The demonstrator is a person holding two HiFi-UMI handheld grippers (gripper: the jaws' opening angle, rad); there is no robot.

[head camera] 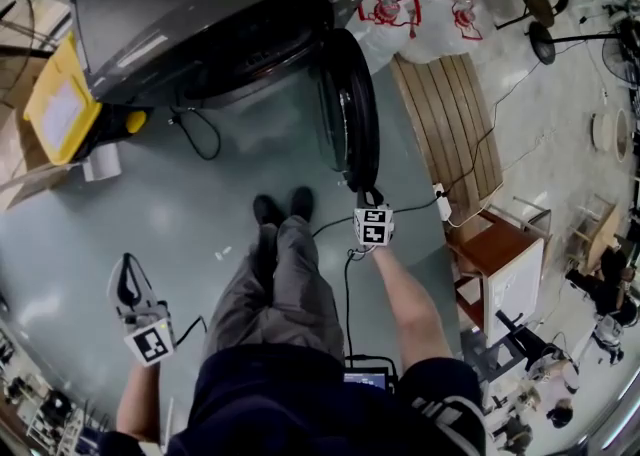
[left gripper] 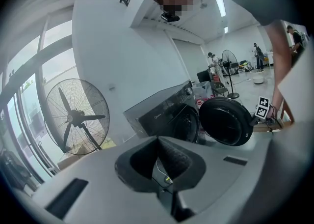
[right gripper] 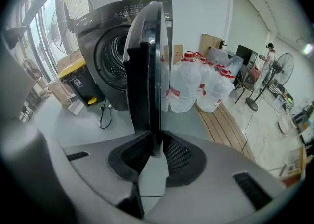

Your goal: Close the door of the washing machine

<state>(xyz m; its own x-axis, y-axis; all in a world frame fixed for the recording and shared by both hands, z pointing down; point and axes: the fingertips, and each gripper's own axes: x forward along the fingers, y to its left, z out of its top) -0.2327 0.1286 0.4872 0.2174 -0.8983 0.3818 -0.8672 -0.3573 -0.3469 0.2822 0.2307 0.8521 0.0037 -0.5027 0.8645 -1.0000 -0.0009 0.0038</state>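
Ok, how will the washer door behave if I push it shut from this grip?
The door looks rigid, a thick round frame, so it likely won't flex in the right gripper. It stands wide open from the washing machine, so it should swing on its hinge, not slide. Its glossy rim may slip.

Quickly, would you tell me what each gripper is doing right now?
Left gripper: shut, empty.
Right gripper: shut on the washing machine door edge.

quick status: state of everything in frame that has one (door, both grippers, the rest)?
door: open, swung wide
right gripper: shut on door edge
left gripper: shut, empty
fan: blades look still
jugs: upright, capped
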